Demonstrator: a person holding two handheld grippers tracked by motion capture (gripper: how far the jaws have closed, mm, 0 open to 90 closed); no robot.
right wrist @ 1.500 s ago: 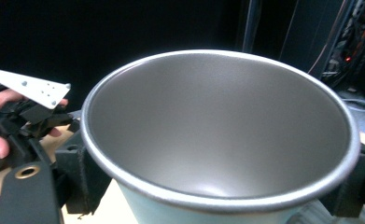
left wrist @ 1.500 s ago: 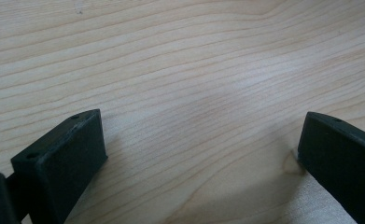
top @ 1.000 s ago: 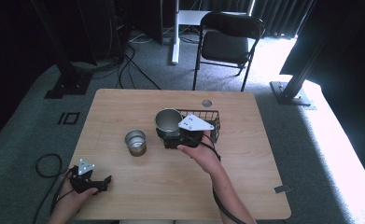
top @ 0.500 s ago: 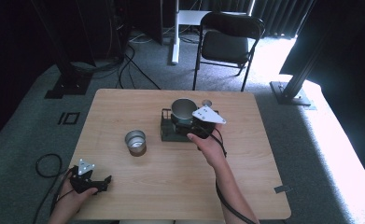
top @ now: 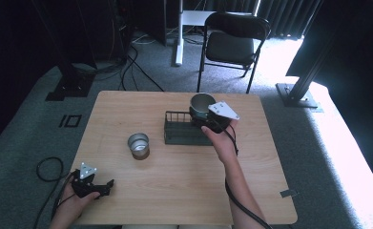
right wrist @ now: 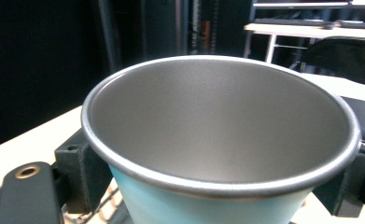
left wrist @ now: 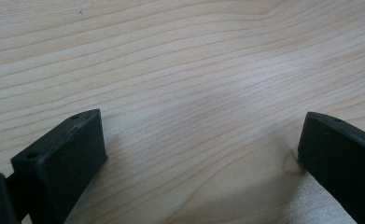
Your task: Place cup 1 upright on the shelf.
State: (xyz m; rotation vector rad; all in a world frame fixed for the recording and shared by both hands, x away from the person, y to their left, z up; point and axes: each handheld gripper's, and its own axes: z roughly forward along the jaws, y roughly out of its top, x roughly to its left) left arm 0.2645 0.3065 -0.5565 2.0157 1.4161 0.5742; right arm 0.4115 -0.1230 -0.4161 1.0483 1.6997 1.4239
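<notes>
My right gripper (top: 208,116) is shut on a light blue metal cup (top: 201,103) with a steel inside, held upright above the right end of a black wire basket (top: 184,129). In the right gripper view the cup (right wrist: 217,140) sits between the two black jaws, its rim wide and near. A second metal cup (top: 139,145) stands on the table left of the basket. My left gripper (top: 107,184) rests at the table's front left corner, open, with bare wood between its fingers (left wrist: 63,158).
The wooden table (top: 174,191) has free room across its front and right. Beyond the far edge stand a black folding chair (top: 234,43) and a white desk leg (top: 178,33). Cables lie on the grey carpet at left.
My right gripper has carried the blue cup from the basket's left end rightward and farther back, to above its right end. The left gripper has stayed put.
</notes>
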